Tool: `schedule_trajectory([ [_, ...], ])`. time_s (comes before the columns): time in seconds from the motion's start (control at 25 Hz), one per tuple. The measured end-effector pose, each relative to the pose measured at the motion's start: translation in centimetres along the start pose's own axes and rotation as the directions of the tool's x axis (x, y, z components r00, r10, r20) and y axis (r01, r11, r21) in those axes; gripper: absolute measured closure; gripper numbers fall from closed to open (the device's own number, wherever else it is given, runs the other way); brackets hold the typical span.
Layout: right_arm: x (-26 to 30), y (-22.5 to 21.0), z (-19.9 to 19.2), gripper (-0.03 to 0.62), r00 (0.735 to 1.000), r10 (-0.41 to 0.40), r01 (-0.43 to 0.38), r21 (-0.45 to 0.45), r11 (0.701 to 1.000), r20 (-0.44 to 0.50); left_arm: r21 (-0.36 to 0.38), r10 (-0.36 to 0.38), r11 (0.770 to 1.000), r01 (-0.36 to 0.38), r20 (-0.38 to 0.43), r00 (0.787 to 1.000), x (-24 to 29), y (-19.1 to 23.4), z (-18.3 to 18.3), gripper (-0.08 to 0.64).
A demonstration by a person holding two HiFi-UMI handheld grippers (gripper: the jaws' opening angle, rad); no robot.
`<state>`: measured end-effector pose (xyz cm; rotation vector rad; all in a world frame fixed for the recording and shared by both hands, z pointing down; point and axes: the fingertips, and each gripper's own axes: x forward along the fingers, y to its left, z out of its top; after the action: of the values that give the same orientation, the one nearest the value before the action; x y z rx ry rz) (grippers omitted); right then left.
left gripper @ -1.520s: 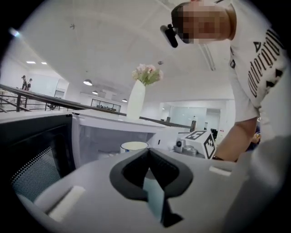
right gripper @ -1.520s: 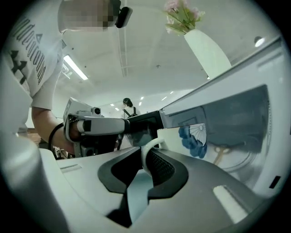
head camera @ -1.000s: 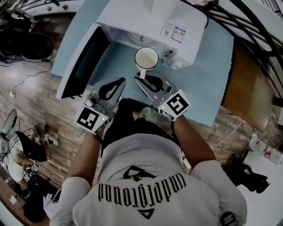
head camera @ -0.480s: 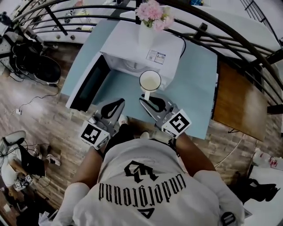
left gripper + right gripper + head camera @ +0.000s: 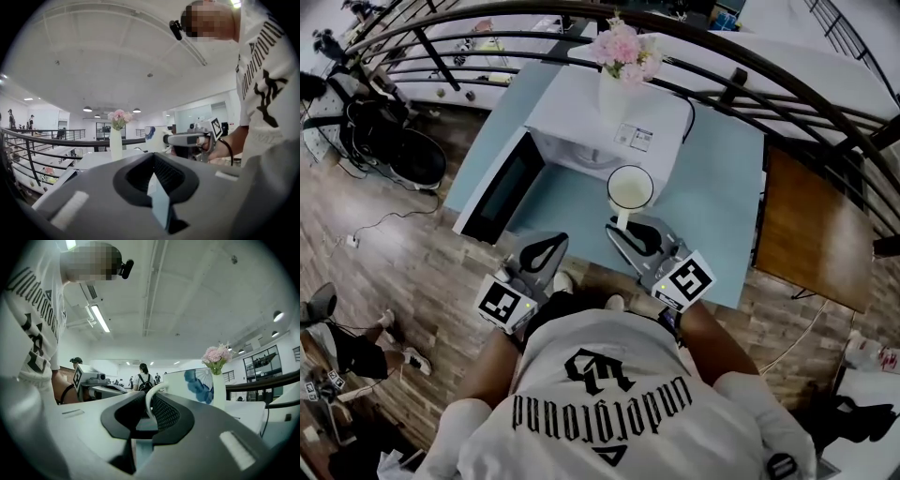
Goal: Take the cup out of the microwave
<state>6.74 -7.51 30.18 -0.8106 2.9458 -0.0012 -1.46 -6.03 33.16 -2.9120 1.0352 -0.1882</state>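
The white cup [image 5: 630,187] hangs in the air in front of the white microwave [image 5: 581,122], whose door [image 5: 500,187] stands swung open to the left. My right gripper [image 5: 618,225] is shut on the cup's handle. In the right gripper view the white handle [image 5: 148,401] sits between the jaws, and the cup's blue-printed side [image 5: 194,380] shows beyond them. My left gripper [image 5: 559,238] floats to the left of the cup, jaws together and holding nothing. In the left gripper view its jaws [image 5: 153,157] are shut, and the cup [image 5: 153,133] shows ahead.
A white vase of pink flowers [image 5: 622,66] stands on top of the microwave. The microwave sits on a light blue table [image 5: 722,187]. A dark curved railing [image 5: 787,80] runs behind it, and a brown wooden table [image 5: 811,225] stands to the right. Bags and cables lie on the wooden floor at left.
Both grippers have risen and drawn back from the microwave, the right one carrying the cup with it. The head view now takes in more of the room.
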Motion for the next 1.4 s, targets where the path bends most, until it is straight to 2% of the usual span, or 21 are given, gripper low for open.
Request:
schedule_trajectory([
  [0.24, -0.2, 1.7, 0.8, 0.540, 0.999, -0.037, 0.037, 0.002, 0.999, -0.001, -0.034, -0.024, 0.999, 0.023, -0.047, 0.999, -1.6, 0.5, 0.3, 0.509],
  [0.56, 2.2, 6.3, 1.6, 0.540, 0.992, -0.128, 0.128, 0.025, 0.991, 0.018, -0.037, -0.078, 0.996, 0.077, -0.007, 0.997, -7.9, 2.4, 1.9, 0.510],
  [0.72, 3.8, 9.2, 1.9, 0.540, 0.982, -0.186, 0.185, 0.038, 0.982, 0.028, 0.001, -0.126, 0.992, 0.127, 0.072, 0.989, -12.4, 3.6, 2.4, 0.511],
  [1.08, 5.1, 16.3, 1.1, 0.538, 0.959, -0.285, 0.284, 0.050, 0.958, 0.014, -0.015, -0.243, 0.969, 0.245, 0.089, 0.966, -18.4, 3.2, 2.0, 0.511],
  [1.28, 4.0, 18.0, 1.6, 0.538, 0.952, -0.305, 0.304, 0.031, 0.952, 0.012, -0.019, -0.263, 0.964, 0.266, 0.110, 0.959, -19.4, 2.1, 2.4, 0.511],
  [1.4, 2.6, 18.3, 1.7, 0.538, 0.950, -0.311, 0.310, 0.032, 0.950, 0.014, -0.055, -0.274, 0.959, 0.280, 0.089, 0.958, -19.3, 0.3, 2.4, 0.511],
])
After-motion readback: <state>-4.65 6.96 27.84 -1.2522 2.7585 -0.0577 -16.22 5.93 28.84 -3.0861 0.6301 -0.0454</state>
